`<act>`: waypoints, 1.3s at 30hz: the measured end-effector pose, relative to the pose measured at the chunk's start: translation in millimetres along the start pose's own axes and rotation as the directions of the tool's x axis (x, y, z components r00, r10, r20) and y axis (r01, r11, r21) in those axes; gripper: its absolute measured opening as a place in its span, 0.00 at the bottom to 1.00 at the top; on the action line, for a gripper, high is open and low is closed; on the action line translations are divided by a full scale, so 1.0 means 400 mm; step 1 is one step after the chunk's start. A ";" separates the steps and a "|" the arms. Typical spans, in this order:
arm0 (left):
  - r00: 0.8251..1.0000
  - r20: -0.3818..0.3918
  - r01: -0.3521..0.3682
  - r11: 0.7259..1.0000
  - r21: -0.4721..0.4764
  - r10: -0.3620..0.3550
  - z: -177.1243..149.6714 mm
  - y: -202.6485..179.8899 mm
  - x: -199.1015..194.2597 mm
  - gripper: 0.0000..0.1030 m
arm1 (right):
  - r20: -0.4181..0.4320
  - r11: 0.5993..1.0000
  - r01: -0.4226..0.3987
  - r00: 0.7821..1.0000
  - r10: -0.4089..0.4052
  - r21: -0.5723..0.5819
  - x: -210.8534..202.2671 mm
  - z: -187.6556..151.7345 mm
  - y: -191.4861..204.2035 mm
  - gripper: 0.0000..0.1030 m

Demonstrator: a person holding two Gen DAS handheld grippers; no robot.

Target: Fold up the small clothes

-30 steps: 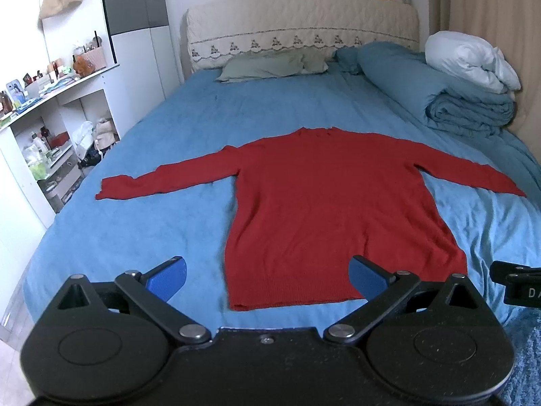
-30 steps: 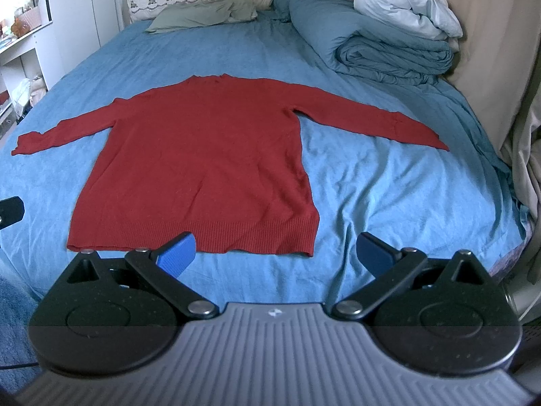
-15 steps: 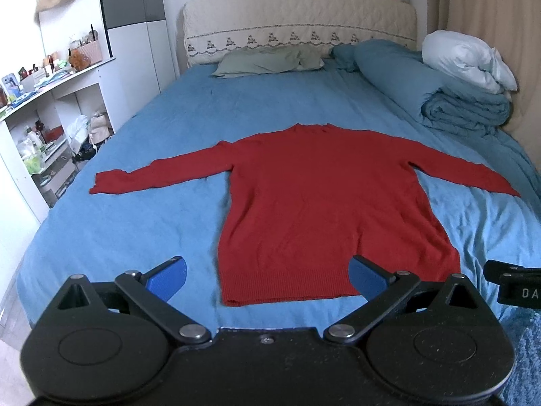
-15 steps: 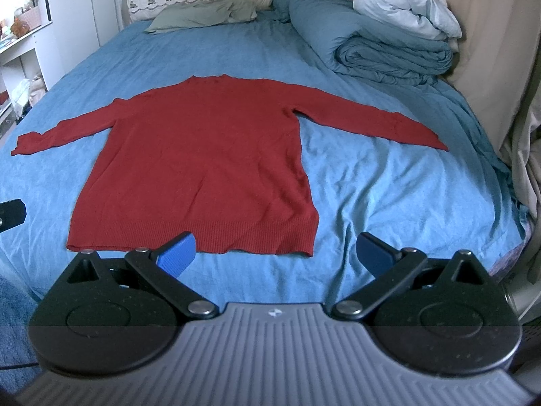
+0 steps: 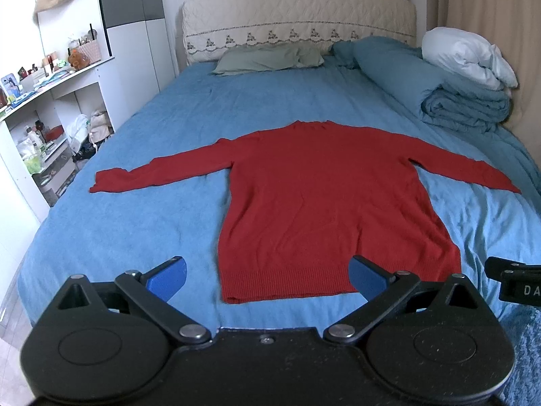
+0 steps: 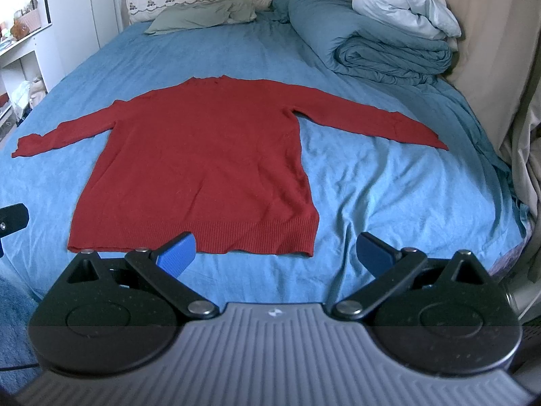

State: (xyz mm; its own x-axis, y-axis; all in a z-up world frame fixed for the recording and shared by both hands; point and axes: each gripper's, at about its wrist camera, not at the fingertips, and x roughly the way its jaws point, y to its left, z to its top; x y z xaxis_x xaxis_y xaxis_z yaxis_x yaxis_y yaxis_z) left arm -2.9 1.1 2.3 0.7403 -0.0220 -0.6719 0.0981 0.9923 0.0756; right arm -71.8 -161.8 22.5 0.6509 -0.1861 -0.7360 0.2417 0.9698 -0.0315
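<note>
Left wrist view: your left gripper (image 5: 267,277) has its fingers (image 5: 167,277) spread wide and holding nothing. The red sweater (image 5: 324,209) lies flat on the blue bed (image 5: 135,223), neck toward the headboard (image 5: 297,27), both sleeves stretched out sideways. Its ribbed hem sits just beyond the fingers. The left blue pad is over bare sheet beside the hem's left corner, and the right pad overlaps the hem toward its right side, so the hem's left corner falls in the gap between them. You cannot tell from here whether either pad touches the cloth. At the right edge of this view, part of your other tool pokes in.

Right wrist view: your right gripper (image 6: 275,252) is also wide open and empty. Here the left pad overlaps the middle of the hem, the right pad is over bare sheet, and the hem's right corner lies between them. The folded duvet (image 6: 382,44) and white quilt (image 6: 405,6) sit far back on the right, well apart from the sweater.

Compared with a second ago, the left view has shifted slightly, with the sweater sitting a little lower left in it; the right view looks unchanged. The sweater itself lies the same way.

Both tools are level, low at the foot of the bed, pointing toward the headboard.
</note>
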 end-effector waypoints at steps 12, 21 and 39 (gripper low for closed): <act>1.000 0.000 -0.006 1.000 0.000 0.006 -0.001 -0.008 0.000 1.00 | 0.001 1.000 -0.001 1.000 0.001 0.001 -0.003 0.000 -0.001 1.00; 1.000 0.005 -0.009 1.000 0.001 0.009 -0.001 -0.012 -0.003 1.00 | 0.004 1.000 -0.005 1.000 0.005 -0.004 0.001 -0.004 0.012 1.00; 1.000 0.020 0.009 1.000 -0.011 -0.009 0.030 -0.008 -0.028 1.00 | 0.034 1.000 -0.005 0.999 0.005 0.001 -0.043 0.017 0.011 1.00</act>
State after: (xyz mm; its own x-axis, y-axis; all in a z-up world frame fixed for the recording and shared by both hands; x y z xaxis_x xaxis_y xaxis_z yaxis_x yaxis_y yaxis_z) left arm -3.7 -3.2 18.5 0.7524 -0.0336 -0.6579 0.0980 0.9933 0.0614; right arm -77.0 -155.5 39.4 0.6759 -0.1865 -0.7130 0.2392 0.9706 -0.0271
